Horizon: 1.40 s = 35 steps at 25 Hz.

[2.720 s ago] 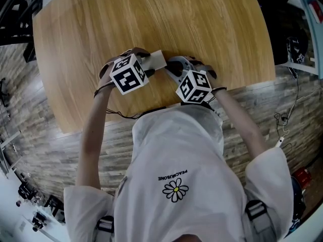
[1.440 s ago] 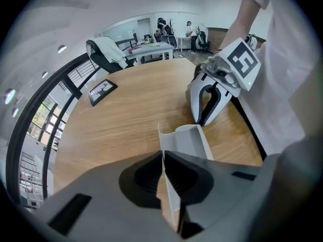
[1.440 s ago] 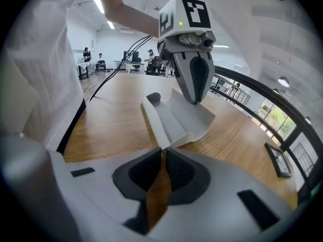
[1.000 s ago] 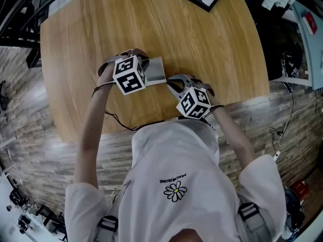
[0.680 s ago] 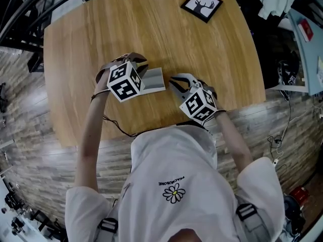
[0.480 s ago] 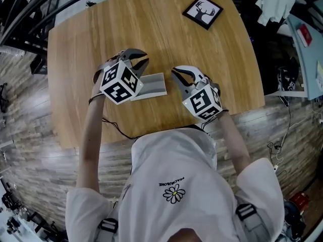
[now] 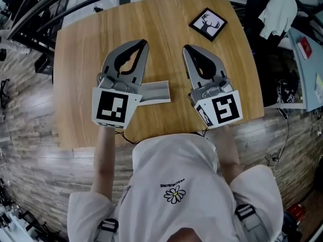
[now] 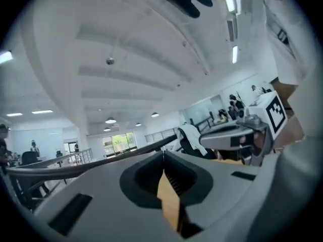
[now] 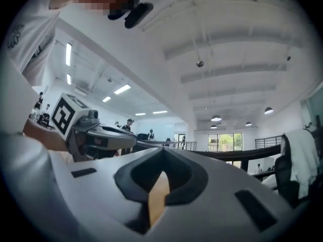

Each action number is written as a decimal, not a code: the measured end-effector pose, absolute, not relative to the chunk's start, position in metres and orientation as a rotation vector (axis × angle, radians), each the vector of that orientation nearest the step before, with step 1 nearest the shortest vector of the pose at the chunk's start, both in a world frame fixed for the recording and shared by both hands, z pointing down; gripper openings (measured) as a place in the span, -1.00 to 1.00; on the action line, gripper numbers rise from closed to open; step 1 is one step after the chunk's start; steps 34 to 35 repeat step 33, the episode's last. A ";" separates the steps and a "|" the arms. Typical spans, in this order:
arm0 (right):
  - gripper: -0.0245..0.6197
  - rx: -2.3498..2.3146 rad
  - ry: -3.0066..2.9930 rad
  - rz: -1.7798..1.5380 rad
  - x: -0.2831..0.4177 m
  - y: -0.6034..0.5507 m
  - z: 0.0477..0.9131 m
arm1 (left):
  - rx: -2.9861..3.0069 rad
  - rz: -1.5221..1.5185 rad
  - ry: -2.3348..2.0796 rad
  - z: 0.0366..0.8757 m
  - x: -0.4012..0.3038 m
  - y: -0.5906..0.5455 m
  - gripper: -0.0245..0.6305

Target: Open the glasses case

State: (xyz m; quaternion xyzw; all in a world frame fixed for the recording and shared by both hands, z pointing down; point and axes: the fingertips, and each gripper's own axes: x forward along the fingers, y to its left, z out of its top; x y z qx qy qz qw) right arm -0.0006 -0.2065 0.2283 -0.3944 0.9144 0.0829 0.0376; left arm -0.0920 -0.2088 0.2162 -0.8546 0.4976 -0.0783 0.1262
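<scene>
In the head view the grey glasses case point(image 7: 154, 92) lies flat on the wooden table point(image 7: 166, 39), its left end hidden under my left gripper. Neither gripper touches it. My left gripper point(image 7: 144, 44) is raised high above the table, jaws shut and empty. My right gripper point(image 7: 185, 48) is raised beside it, also shut with nothing held. The left gripper view has its jaws point(image 8: 162, 153) meeting against the ceiling and room, with only a sliver of table between them. The right gripper view shows the same for its jaws point(image 9: 162, 149).
A framed deer picture point(image 7: 208, 23) lies at the table's far right corner. Pale clothing point(image 7: 279, 4) hangs beyond the right edge, and black railings run behind the table. Each gripper view catches the other gripper: the right one point(image 8: 242, 130), the left one point(image 9: 98, 132).
Both grippers have lifted off the table toward the head camera and tilted from pointing down to level. The case stays on the table, released.
</scene>
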 end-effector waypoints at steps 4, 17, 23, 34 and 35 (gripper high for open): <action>-0.90 -1.310 2.643 0.249 0.004 -0.195 0.205 | -2.280 -0.002 1.771 0.192 -0.115 -0.187 -0.87; -0.90 -1.401 2.612 0.309 -0.003 -0.176 0.205 | -2.208 0.132 2.074 0.213 -0.140 -0.162 -0.87; -0.90 -1.399 2.611 0.320 -0.003 -0.174 0.203 | -2.202 0.132 2.075 0.212 -0.139 -0.158 -0.87; -0.90 -1.390 2.612 0.325 -0.002 -0.173 0.199 | -2.198 0.133 2.082 0.210 -0.138 -0.158 -0.87; -0.90 -1.390 2.612 0.325 -0.002 -0.173 0.199 | -2.198 0.133 2.082 0.210 -0.138 -0.158 -0.87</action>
